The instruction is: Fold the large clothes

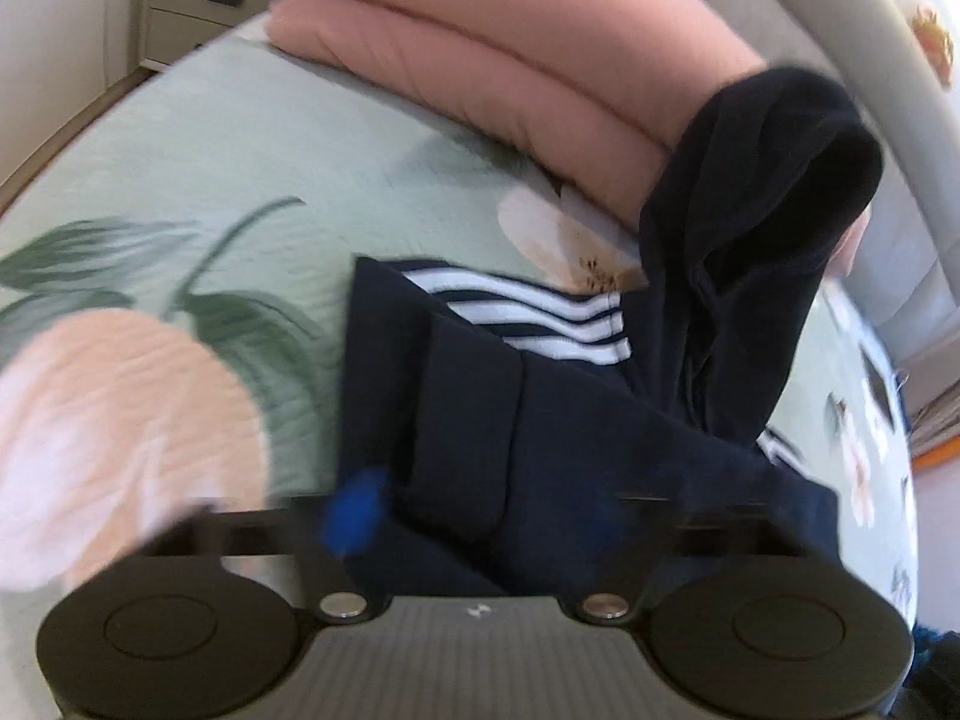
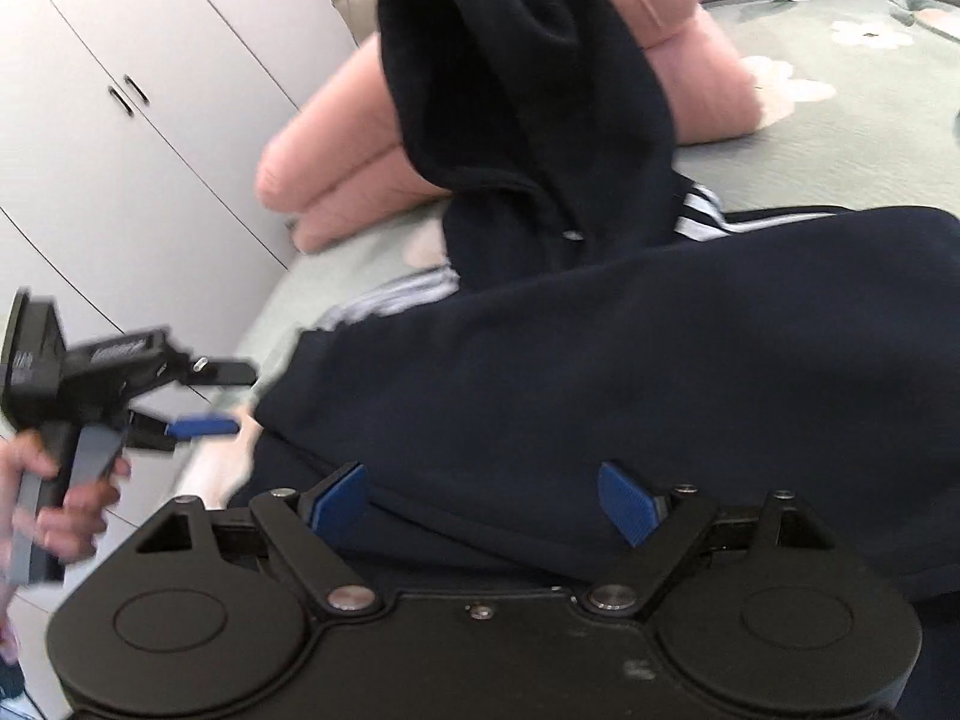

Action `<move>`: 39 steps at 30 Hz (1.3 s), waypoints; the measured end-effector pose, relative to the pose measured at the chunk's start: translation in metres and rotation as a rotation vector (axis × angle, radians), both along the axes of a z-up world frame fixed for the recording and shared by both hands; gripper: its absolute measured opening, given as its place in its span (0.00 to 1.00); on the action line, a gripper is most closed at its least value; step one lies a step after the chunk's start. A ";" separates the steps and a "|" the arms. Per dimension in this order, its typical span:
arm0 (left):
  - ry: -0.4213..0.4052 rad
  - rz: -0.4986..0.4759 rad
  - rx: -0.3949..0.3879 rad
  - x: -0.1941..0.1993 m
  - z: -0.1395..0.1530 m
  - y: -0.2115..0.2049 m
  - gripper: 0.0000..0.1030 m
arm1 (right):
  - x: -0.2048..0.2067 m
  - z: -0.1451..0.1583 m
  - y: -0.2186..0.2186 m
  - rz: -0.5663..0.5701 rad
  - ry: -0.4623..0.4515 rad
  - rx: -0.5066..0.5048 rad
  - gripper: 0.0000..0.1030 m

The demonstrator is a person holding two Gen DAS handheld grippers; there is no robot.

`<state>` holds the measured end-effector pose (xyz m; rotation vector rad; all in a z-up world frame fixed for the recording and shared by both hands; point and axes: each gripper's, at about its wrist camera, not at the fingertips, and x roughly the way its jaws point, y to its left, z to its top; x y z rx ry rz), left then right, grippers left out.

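You get soft, even daylight in both views, with no hard shadows and no glare. Both pictures bulge at the edges, so the bedspread (image 1: 180,138) and wardrobe (image 2: 120,120) curve, and the corners go black. Motion smear softens your left wrist view, worst on the blue fingertips (image 1: 354,510). The dark hoodie (image 2: 600,360) shows almost no detail in its folds.

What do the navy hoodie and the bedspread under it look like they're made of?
The navy hoodie looks like thick knit cotton fleece, matte: soft rounded folds, and its hood stands up by itself. The white stripes seem sewn-on tape. The bedspread looks like thin quilted cotton with a printed flower pattern, going by its fine ridged stitching. Blur leaves both uncertain.
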<state>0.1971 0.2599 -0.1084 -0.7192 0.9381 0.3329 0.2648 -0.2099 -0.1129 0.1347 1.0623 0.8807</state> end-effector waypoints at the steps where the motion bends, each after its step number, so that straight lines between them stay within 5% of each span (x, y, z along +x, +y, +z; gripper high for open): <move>1: 0.042 0.001 0.032 0.005 -0.002 -0.004 0.07 | 0.002 -0.003 -0.008 -0.010 0.008 -0.005 0.96; 6: -0.072 0.042 0.214 -0.021 0.032 -0.026 0.07 | 0.009 -0.009 -0.034 -0.070 0.034 0.044 0.96; 9: 0.083 0.003 0.207 -0.012 0.008 -0.023 0.09 | 0.024 -0.003 -0.029 -0.112 0.038 0.050 0.96; 12: 0.127 0.042 0.167 -0.016 -0.004 -0.019 0.29 | 0.047 0.016 -0.006 -0.076 -0.013 0.022 0.96; 14: 0.173 0.034 0.255 -0.013 -0.001 -0.024 0.82 | 0.063 0.033 0.011 -0.037 -0.055 -0.011 0.97; 15: 0.211 0.023 0.321 -0.009 0.001 -0.028 0.88 | 0.071 0.039 0.020 -0.018 -0.057 -0.025 0.97; 17: 0.224 0.006 0.395 -0.008 0.004 -0.027 0.83 | 0.090 0.050 0.035 0.031 -0.003 -0.038 0.97; 23: 0.162 0.062 0.213 -0.013 0.012 -0.002 0.81 | 0.127 0.102 0.062 0.084 -0.140 -0.057 0.97; 31: 0.096 0.084 0.075 -0.020 0.009 0.007 0.77 | 0.205 0.166 0.111 -0.008 -0.253 -0.007 0.97; 35: 0.079 0.071 0.040 -0.025 0.005 0.011 0.76 | 0.230 0.169 0.159 -0.011 -0.349 -0.133 0.97; 39: 0.089 -0.022 0.032 -0.026 -0.006 0.006 0.70 | 0.236 0.151 0.193 0.066 -0.349 -0.180 0.97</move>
